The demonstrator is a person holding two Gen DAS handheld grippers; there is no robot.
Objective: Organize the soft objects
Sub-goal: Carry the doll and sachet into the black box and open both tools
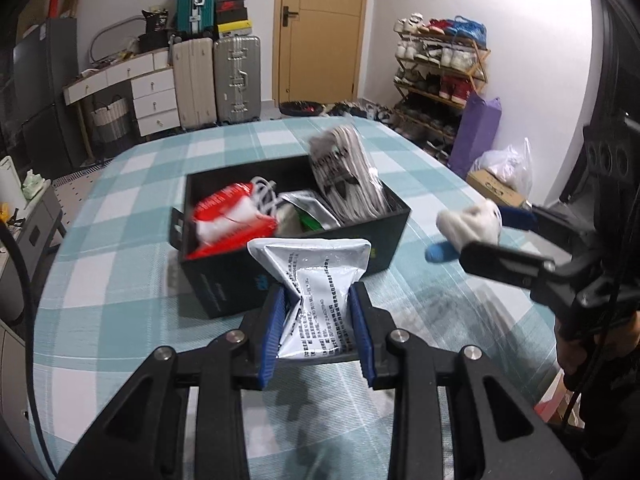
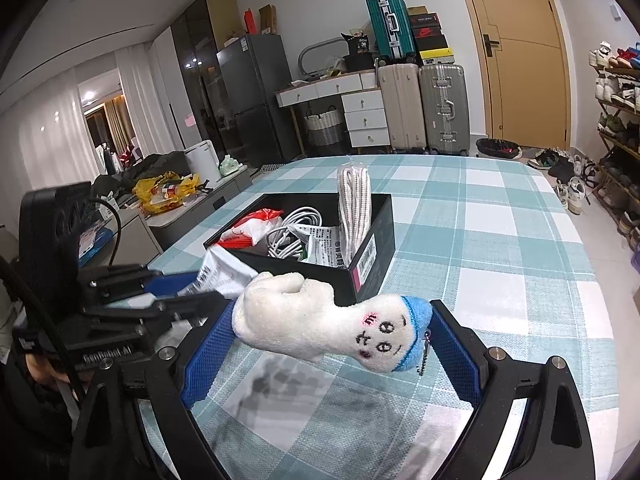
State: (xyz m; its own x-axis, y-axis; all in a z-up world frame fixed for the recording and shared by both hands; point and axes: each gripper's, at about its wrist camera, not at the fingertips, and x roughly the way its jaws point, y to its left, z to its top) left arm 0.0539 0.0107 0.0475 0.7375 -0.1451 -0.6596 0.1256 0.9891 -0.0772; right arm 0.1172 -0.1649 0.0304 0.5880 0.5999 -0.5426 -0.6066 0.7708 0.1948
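The left hand-held gripper is clenched on a silver foil sachet printed with black text, its blue pads pressing the packet's creased sides. The sachet hangs just in front of the near wall of a black cardboard box, which stands straight ahead of this hand-held gripper on the desk (covered by a teal-and-white checked cloth). Inside the box lie a red-and-white packet, a coil of white cable, and a bagged bundle of striped white rope leaning upright against the far right corner.

The right hand-held gripper grasps a white plush toy with a stitched face and a blue cap, lying crosswise between its blue pads above the desk. The box sits just beyond it, and the left hand-held gripper is to its left.
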